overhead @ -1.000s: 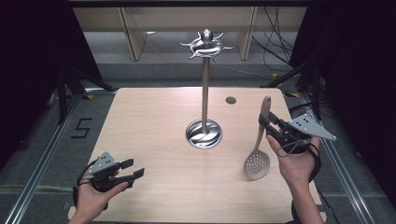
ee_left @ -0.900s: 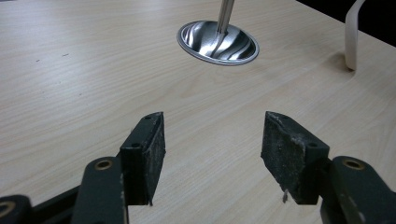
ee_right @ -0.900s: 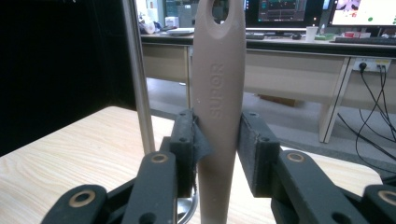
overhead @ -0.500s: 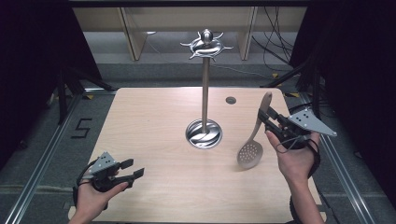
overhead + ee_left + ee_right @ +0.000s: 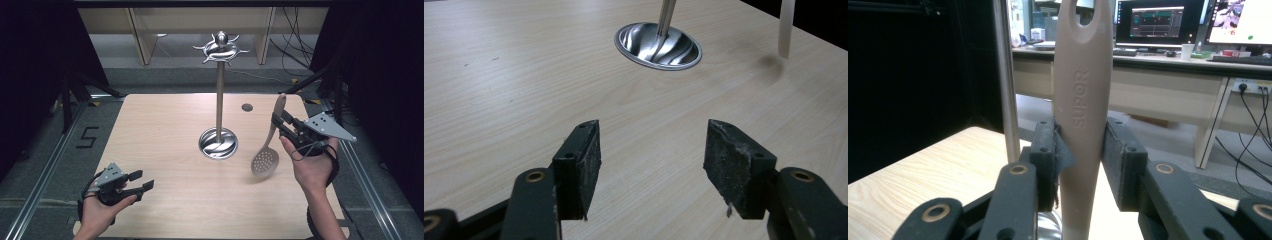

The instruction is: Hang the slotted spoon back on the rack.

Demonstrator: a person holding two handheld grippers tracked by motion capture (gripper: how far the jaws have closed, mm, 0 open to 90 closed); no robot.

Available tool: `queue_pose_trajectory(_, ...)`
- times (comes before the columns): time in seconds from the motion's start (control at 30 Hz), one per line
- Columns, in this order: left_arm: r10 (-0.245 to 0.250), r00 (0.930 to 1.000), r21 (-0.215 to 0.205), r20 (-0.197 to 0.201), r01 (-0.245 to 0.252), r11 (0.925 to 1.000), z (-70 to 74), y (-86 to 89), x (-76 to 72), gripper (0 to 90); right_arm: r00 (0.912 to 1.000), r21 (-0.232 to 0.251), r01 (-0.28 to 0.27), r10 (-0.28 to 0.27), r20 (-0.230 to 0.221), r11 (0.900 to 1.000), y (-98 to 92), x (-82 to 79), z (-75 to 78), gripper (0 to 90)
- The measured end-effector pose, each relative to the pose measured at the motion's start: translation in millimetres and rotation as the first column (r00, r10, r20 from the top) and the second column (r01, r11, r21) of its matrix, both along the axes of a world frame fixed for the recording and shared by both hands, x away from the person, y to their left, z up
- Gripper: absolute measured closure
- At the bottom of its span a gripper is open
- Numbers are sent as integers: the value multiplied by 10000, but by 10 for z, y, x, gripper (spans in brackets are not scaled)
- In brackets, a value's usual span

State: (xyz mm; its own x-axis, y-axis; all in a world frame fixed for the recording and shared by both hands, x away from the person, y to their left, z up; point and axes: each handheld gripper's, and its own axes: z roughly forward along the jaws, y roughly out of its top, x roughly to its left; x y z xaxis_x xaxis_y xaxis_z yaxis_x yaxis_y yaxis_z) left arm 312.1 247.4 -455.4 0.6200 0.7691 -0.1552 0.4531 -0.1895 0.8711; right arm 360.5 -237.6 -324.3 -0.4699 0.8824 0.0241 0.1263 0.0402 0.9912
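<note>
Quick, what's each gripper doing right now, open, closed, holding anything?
Left gripper: open, nothing between its jaws.
Right gripper: shut on the handle of the beige plastic slotted spoon, which hangs clear of the table.

A pale wooden counter [image 5: 165, 130] carries the scene. On it, near the middle, stands a steel utensil stand [image 5: 218, 142] on its round polished base. A small dark round spot [image 5: 247, 107] sits toward the far edge.

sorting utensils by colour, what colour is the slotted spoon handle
Beige-taupe slotted spoon handle, clearest in the right gripper view.
</note>
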Motion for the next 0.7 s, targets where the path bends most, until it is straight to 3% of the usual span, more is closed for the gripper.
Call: queue_pose_trajectory(0.7, 8, 10000, -78, -23, -8, 10000, 2, 2, 0, 389, 9991, -157, -385, 387, 182, 9991, 212, 109, 139, 695)
